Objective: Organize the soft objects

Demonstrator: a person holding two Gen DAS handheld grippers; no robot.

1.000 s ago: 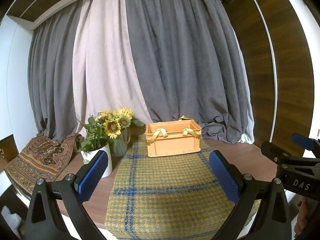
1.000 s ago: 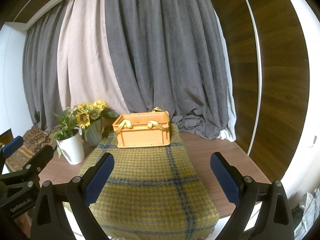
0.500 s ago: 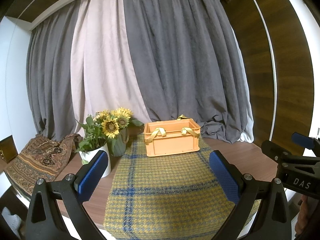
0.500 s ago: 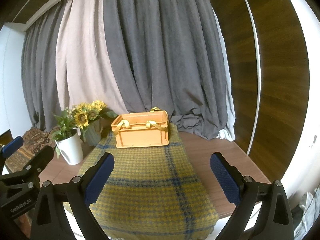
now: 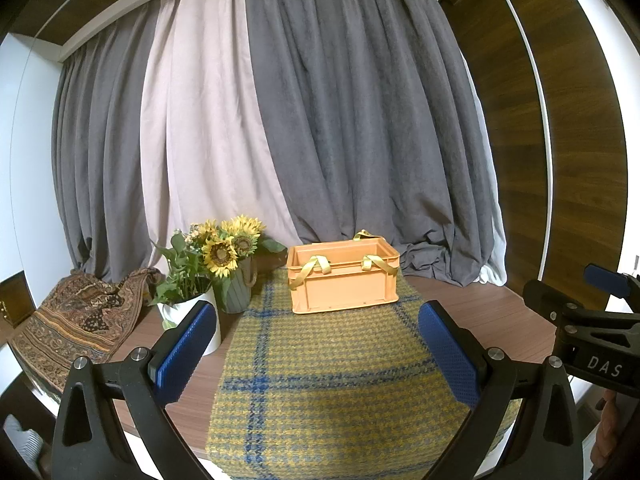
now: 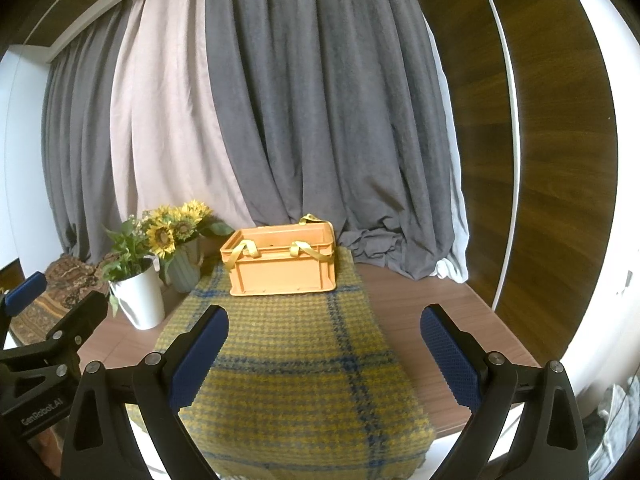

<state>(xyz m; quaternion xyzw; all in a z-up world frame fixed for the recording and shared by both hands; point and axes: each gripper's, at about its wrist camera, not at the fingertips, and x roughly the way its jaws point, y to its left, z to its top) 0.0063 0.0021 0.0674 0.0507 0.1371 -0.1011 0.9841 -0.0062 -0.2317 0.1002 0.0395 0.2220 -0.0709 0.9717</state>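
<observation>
Left gripper (image 5: 318, 354) and right gripper (image 6: 324, 354) hang released and empty above the plaid blanket (image 5: 332, 376) on the table (image 5: 492, 320); yellow straps (image 6: 246, 254) already draped in the orange crate (image 6: 282, 266); blanket apparently outstanding.

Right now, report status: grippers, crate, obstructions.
Left gripper open, empty; right gripper open, empty. Orange crate upright on plaid blanket, yellow straps over its rim. Nothing between grippers and crate.

The table holds one orange crate (image 5: 344, 276) with yellow straps (image 5: 316, 265), one plaid blanket (image 5: 332, 380), two vases — one white (image 6: 140, 298), one grey-green (image 5: 236, 290) — and one patterned cloth (image 5: 76, 320).
</observation>
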